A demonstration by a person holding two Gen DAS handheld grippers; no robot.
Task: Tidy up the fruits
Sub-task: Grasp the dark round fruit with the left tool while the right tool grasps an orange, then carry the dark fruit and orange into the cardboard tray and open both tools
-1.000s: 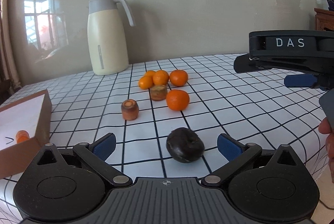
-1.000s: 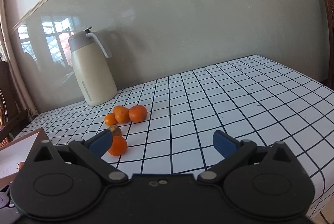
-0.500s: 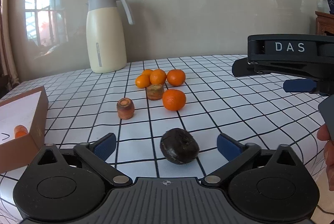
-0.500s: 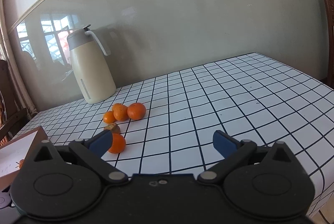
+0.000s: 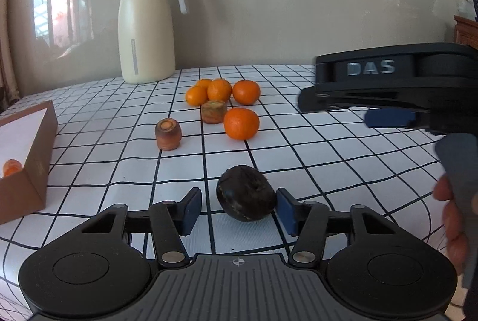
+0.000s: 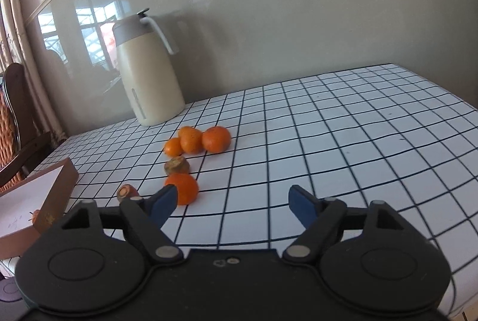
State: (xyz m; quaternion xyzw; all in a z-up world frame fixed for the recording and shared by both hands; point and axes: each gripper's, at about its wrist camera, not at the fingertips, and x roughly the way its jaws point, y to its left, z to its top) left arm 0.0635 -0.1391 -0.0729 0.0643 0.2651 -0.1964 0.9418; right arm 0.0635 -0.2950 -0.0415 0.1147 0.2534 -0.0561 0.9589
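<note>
Basically, checked tablecloth (image 5: 298,159) is filling both views, cream thermos jug (image 5: 146,28) standing far ahead of the fingers, cardboard box (image 5: 33,147) sitting off to the left of the left gripper (image 5: 236,209) with something small and orange lying inside it. Left gripper's jaws are closing around the dark round fruit (image 5: 245,197), which is resting on the cloth between the blue pads; right pad looks touching or just about touching it, left pad still apart with a gap. Right gripper (image 6: 230,203) is also closing, nothing between its fingers, just bare cloth. Beyond the left fingers: a loose mandarin (image 5: 241,123), a cluster of mandarins (image 5: 221,91) further ahead, and two stubby carrot pieces (image 5: 168,134).

Risk, judging from here: fruit is sitting off-centre toward the right pad, so the closing pads are likely pushing it sideways or rolling it forward out of the jaws. Round smooth skin could be slipping on lift. Squeezing too hard might be bruising it. Right gripper is hanging close by, could be bumping the carry path.
</note>
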